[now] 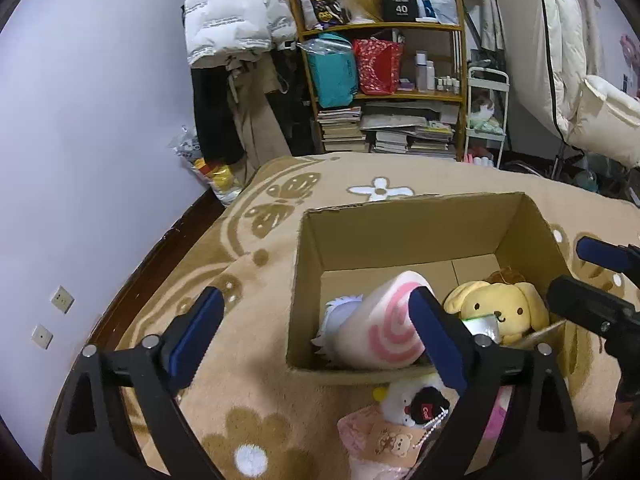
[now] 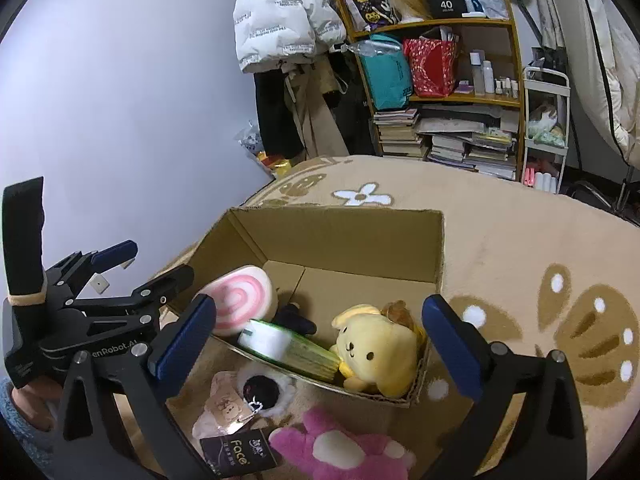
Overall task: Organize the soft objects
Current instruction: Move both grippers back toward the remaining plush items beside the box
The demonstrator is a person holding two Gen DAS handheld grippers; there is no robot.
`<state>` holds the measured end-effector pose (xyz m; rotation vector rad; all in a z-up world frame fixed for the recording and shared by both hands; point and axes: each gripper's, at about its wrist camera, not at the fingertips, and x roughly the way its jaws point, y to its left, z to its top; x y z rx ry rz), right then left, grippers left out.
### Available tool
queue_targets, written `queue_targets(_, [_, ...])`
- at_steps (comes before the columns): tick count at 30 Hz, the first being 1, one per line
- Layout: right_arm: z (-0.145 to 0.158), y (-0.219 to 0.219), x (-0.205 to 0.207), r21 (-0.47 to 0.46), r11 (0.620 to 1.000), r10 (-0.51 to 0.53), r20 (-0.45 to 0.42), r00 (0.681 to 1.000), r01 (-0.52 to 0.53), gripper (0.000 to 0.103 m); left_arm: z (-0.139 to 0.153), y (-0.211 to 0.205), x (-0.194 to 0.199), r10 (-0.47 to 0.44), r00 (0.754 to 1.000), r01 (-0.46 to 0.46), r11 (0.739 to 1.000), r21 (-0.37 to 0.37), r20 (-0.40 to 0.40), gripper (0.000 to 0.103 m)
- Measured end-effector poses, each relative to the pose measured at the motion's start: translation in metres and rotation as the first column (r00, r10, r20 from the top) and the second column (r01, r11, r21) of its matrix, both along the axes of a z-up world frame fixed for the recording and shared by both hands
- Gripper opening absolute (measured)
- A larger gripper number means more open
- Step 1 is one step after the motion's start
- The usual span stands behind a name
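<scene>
1. The left wrist view looks forward and down from close above the near-left edge of the cardboard box, which stands on the patterned blanket.
2. The right wrist view looks down from close over the box's near edge.
3. Both face the far bookshelf and share the box, the blanket and that shelf.
4. Each view catches the other gripper at its side edge: the right gripper and the left gripper.

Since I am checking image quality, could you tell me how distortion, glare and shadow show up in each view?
Left wrist view: fisheye bends the shelf, corners vignette black, the cardboard box shades its interior. Right wrist view: same bowing, glare on the green-edged item, pink plush evenly lit.
</scene>
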<state>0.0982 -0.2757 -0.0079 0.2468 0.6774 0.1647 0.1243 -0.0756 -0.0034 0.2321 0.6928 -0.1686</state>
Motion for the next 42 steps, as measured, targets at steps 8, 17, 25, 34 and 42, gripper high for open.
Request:
queue_targets(8, [0.017,0.003,-0.024,-0.012,1.000,-0.001,0.026,1.000,0.001,0.103,0.017,0.017,-0.023,0.025,1.000,-0.025,0.999,-0.023,-0.006,0.094])
queue_targets(17, [0.018,0.013,-0.054,-0.020,1.000,-0.003,0.027,1.000,0.004,0.103,0.018,0.035,-0.051,0.053,0.998,-0.055,0.998,-0.035,-0.046,0.094])
queue_targets(25, [0.016,0.025,-0.074,-0.033,0.999,0.015,0.025,1.000,-0.014,0.103,0.003,0.040,-0.063,0.076,0.991,-0.079,0.996,-0.029,-0.114,0.094])
queue_targets(34, [-0.003,0.040,-0.084,-0.036,0.997,0.066,-0.033,0.997,-0.067,0.103,-0.017,0.038,-0.066,0.072,0.978,-0.072,0.997,0.010,-0.197,0.094])
queue_targets(42, [-0.025,0.052,-0.084,-0.060,0.991,0.114,-0.090,0.989,-0.120,0.103,-0.035,0.038,-0.060,0.069,0.962,-0.069,0.998,0.012,-0.262,0.094])
